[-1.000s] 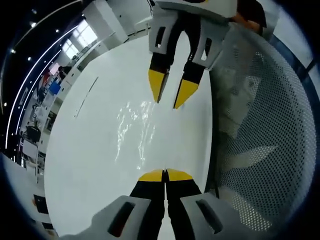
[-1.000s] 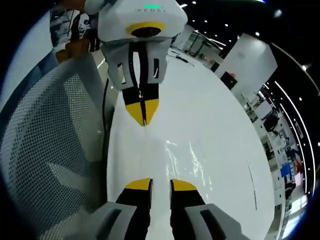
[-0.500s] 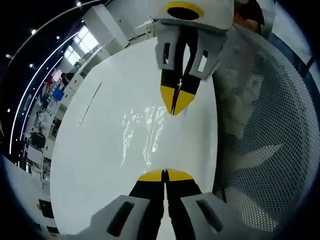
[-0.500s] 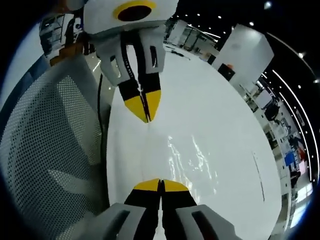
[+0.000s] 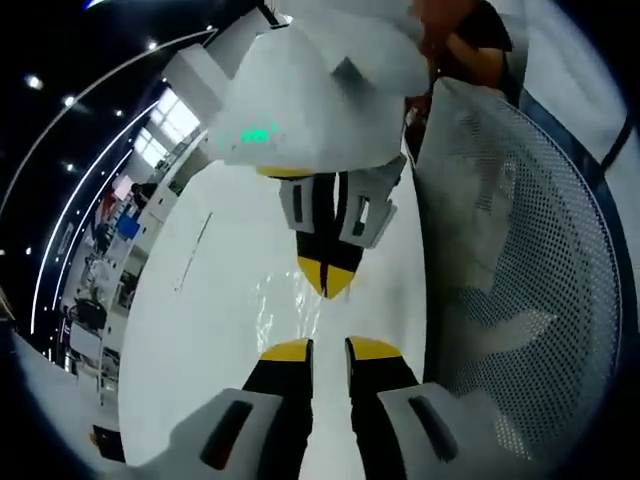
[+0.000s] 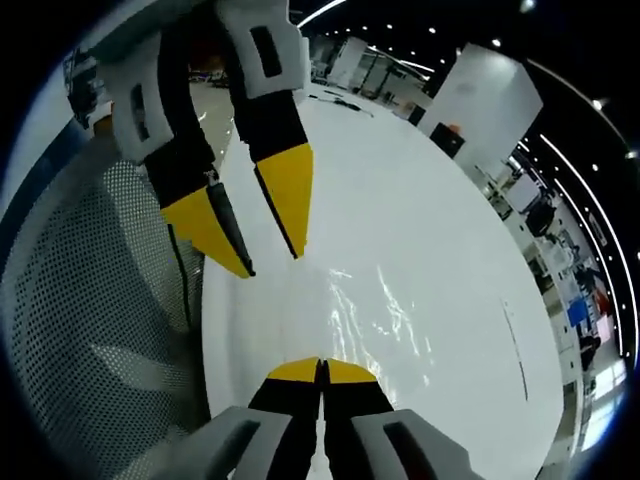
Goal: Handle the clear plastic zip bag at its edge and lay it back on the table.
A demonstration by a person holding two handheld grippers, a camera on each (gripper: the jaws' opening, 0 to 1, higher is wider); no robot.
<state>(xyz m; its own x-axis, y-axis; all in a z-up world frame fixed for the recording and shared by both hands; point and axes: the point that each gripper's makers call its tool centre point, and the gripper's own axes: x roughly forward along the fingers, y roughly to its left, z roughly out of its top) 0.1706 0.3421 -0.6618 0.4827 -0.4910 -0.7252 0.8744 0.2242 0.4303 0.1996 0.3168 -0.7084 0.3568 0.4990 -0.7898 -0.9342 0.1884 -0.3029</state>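
the clear plastic zip bag (image 6: 365, 305) lies on the white table (image 6: 440, 220), its edge pinched in the closed right gripper (image 6: 321, 368), while the left gripper (image 5: 329, 349) hovers just above, jaws apart and empty.

Bright overhead lights, glare on white table (image 6: 430, 250), fisheye-warped edges

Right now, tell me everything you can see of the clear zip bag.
The clear zip bag looks like thin, glossy, crinkled film, visible mostly as bright wrinkle glints. It lies flat on the white table near its edge. The right gripper is shut at its near edge; the left gripper hangs open beside it. No zip strip is discernible.
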